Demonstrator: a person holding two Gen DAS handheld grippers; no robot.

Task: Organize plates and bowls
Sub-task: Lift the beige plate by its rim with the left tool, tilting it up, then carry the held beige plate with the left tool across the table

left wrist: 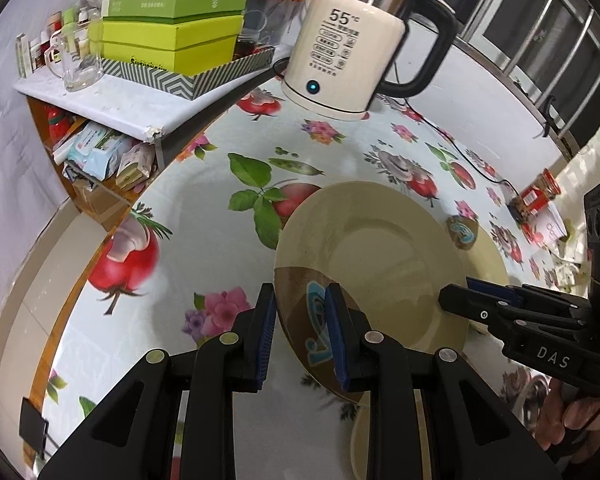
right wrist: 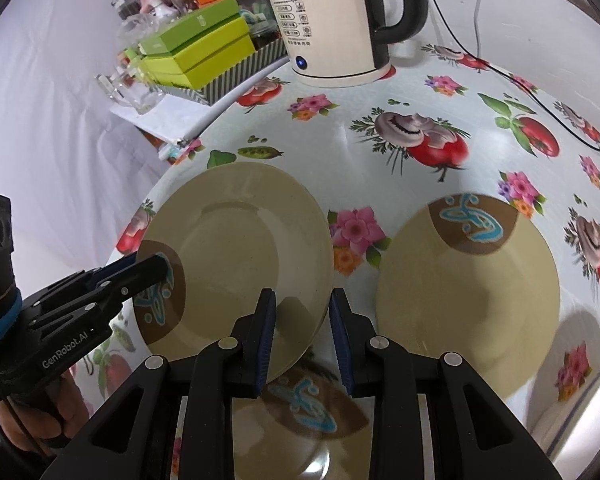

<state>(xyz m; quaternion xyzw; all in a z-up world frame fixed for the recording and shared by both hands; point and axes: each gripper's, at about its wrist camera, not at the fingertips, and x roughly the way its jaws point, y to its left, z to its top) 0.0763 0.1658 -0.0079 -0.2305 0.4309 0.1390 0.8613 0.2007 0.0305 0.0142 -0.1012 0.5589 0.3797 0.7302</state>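
Flowers, tomatoes and mushrooms are printed on the white cloth (right wrist: 380, 92) that covers the table, and a cream kettle (left wrist: 346, 46) with a black handle stands at its far side, next to a low shelf with green boxes (left wrist: 172, 36) and a glass mug (left wrist: 78, 62). One beige plate (right wrist: 236, 264) with a brown patch and blue drawing is lifted above the cloth and tilted. The left gripper (left wrist: 300, 336) has its narrow jaws closed on the rim at the brown patch. The right gripper (right wrist: 303, 336) pinches the opposite rim, also with jaws narrow. A second plate (right wrist: 468, 300) of the same design lies flat on the cloth to the right, apart from the lifted one. A third one (right wrist: 300, 412) lies just under the lifted plate, partly hidden by the right gripper.
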